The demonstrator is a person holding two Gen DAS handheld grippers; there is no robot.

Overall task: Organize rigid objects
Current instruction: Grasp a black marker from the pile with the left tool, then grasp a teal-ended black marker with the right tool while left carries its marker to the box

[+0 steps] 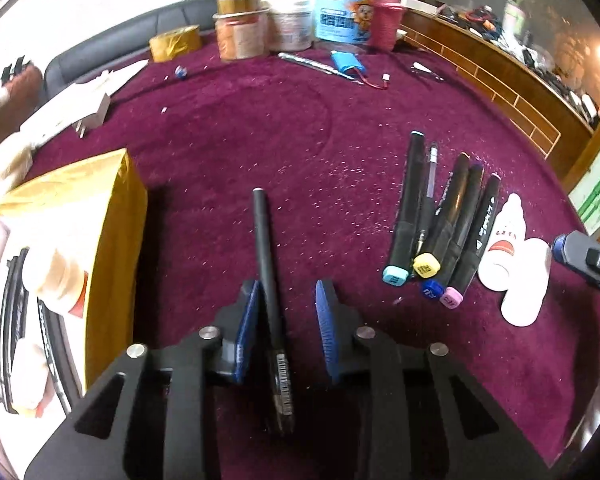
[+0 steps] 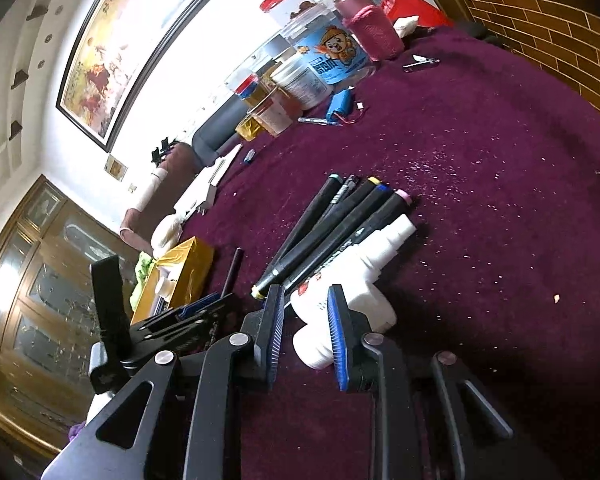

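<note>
- Worktop [image 1: 260,128] covered in a dark purple cloth, with pens, markers and bottles laid out on the near part and clutter along the far edge.
- The left gripper [image 1: 288,292] points down at a slim black pen [image 1: 265,240] lying on the cloth. The pen runs lengthwise between the jaws, hard against the left blue pad [image 1: 246,320], and the right pad stands clear of it. So this gripper is open around the pen, not clamped on it.
- To the left of the pen is a yellow box [image 1: 112,216], open at the top with white items inside.
- To the right of the pen, well apart, a bunch of black markers [image 1: 448,216] lies side by side, showing cyan, yellow, blue and pink end caps.
- Just beside the pink-capped marker lie two white bottles: a nozzle bottle [image 1: 500,248] with a red label, and a plain bottle [image 1: 528,280] touching it.
- The right gripper [image 2: 305,292] hangs over these bottles with its jaws apart. The plain bottle shows between the pads, with a gap at the left pad; I cannot tell whether the right pad touches it. It looks open, gripping nothing.
- At the far edge stand jars and tubs [image 1: 340,12], with a blue battery pack [image 1: 346,62] in front of them.
</note>
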